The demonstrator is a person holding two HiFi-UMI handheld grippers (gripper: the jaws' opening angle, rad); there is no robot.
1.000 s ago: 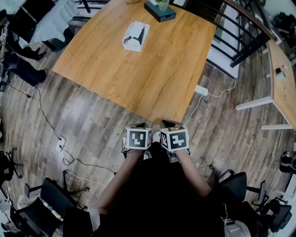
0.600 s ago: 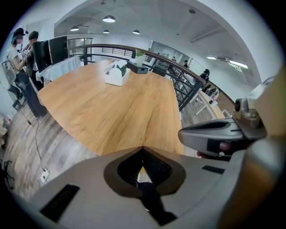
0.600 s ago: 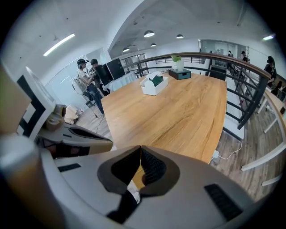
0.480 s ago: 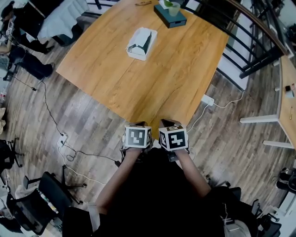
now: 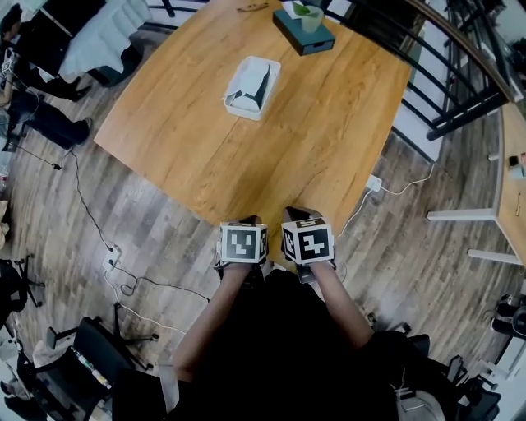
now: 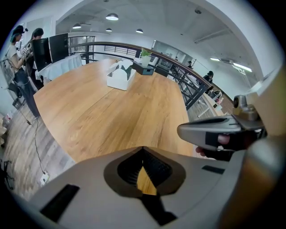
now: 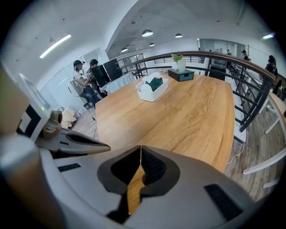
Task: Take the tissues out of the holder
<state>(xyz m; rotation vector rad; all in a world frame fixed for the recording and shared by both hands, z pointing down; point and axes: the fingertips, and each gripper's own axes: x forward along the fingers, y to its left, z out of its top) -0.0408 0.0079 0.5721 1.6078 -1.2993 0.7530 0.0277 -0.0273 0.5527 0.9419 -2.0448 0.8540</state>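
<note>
both pairs of jaws are pressed together with nothing between them: in the left gripper (image 6: 143, 148) the ribbed pads meet at the tip over bare wood, and the right gripper (image 7: 140, 147) shows the same closed, empty pinch. we hold the two side by side, just at the near corner of the wooden surface (image 5: 288, 148), angled down and forward. the white holder (image 5: 251, 85) sits on the far half of the surface, well apart from both grippers, with a dark opening along its top; we take the pale fold showing there for the tissues (image 5: 246, 72), though they are too small to tell for sure. beyond it, at the far edge, stands a dark box (image 5: 306, 34) with a small plant (image 5: 307, 10) on it. we judge this as the approach, with nothing yet taken out. next we need to reach across to the holder, part at least one pair of jaws, and pinch the tissues from above, perhaps steadying the light holder with the other. we can read no brand or wording; the cubes (image 5: 244, 244) carry only black-and-white square markers.
</note>
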